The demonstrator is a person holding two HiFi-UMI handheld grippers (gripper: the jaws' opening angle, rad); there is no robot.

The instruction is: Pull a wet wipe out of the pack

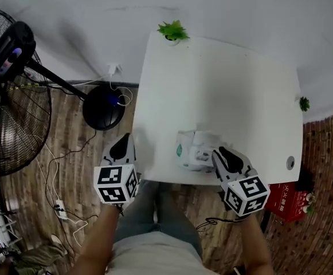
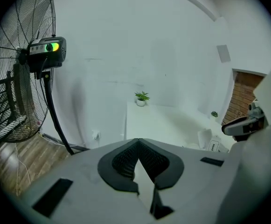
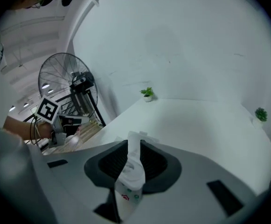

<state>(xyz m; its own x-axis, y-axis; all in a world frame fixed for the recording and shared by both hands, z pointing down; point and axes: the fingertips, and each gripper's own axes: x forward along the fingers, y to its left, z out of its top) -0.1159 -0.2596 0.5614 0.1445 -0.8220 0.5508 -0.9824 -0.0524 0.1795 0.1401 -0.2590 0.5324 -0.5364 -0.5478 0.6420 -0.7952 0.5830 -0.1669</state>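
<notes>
At the near edge of the white table [image 1: 223, 90] lies the wet wipe pack [image 1: 190, 151], crumpled. The right gripper [image 3: 130, 146] has its jaws clamped on the pack's white material; printed film shows between them. The left gripper [image 2: 138, 143] is held off the table's left edge, above the wooden floor [image 1: 69, 153], jaws pressed together with nothing between them. A standing fan [image 1: 6, 113] is farther left.

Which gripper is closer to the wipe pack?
Right. The right gripper is clamped on the wipe pack at the table's near edge; the left gripper hangs beside the table, apart from it.
</notes>
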